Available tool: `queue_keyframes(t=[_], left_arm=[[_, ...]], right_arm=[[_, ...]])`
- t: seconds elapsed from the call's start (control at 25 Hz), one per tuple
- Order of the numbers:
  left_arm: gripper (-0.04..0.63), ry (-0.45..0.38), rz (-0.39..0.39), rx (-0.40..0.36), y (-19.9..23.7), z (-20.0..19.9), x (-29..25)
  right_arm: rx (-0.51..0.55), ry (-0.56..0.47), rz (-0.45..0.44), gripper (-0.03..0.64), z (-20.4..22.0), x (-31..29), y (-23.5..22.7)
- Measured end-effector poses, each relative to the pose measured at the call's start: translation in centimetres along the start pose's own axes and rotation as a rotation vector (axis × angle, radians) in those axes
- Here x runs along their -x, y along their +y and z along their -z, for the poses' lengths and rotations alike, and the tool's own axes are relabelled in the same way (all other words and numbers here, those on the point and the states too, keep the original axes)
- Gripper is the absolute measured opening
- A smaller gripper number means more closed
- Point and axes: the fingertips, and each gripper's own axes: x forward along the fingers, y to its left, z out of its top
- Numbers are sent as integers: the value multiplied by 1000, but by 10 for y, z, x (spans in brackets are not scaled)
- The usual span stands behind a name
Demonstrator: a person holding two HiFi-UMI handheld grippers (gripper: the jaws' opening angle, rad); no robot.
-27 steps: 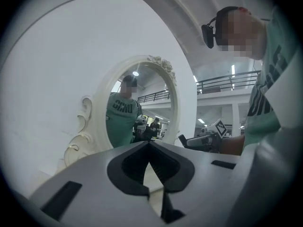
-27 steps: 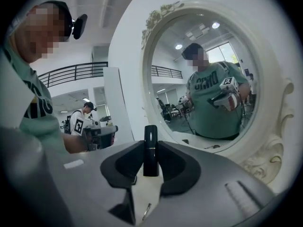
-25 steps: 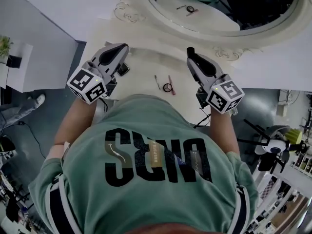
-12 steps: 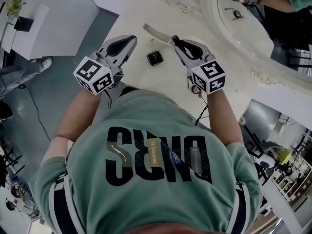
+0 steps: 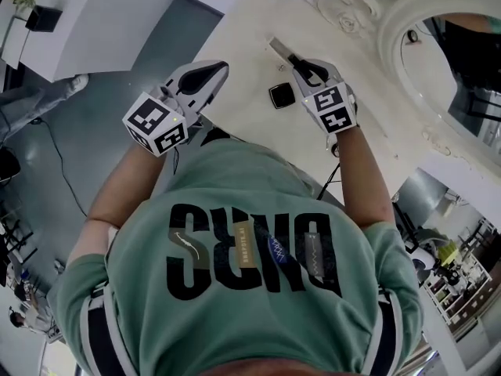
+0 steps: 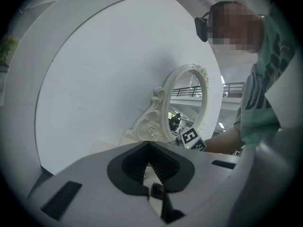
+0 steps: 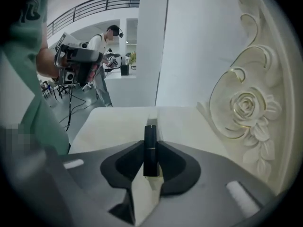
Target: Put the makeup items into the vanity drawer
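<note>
Seen from above, a person in a green printed T-shirt (image 5: 250,249) leans over a cream-coloured vanity worktop (image 5: 243,22), with a pair of grey tongs in each hand. Each pair carries a cube of black-and-white square markers.

The right tongs (image 5: 297,59) slant steeply down toward the worktop and are closed on a slim black lipstick tube (image 7: 150,148). In the right gripper view the two dark pads (image 7: 129,162) press the tube's lower half from either side. Its upper half sticks out past the tips and points along the worktop. Whether its far end touches the surface cannot be told.

The left tongs (image 5: 218,69) sit at the worktop's left edge, nearly level. In the left gripper view their tips meet, and nothing is gripped between them.

A small black square compact with a pale rim (image 5: 282,95) lies flat on the worktop between the two pairs of tongs. It is just beside the right pair and touches neither.

A large oval mirror in a carved cream frame (image 5: 348,14) stands at the back of the worktop. In the right gripper view a carved rose (image 7: 246,108) on that frame fills the right side, near the lipstick tube.

A thin black cable (image 5: 327,185) runs down from under the right wrist, past the worktop's edge. Beyond the worktop in the right gripper view, another person (image 7: 105,56) stands on the grey floor.
</note>
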Motion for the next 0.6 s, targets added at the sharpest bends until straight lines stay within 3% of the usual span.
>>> queue_keyframes(t=[0.2, 0.6], left_arm=[[-2, 7, 21, 25, 6, 3, 4], [-2, 5, 44, 40, 15, 0, 3]], right_arm=[[52, 79, 29, 103, 7, -15, -3], [131, 127, 56, 110, 8, -18, -1]])
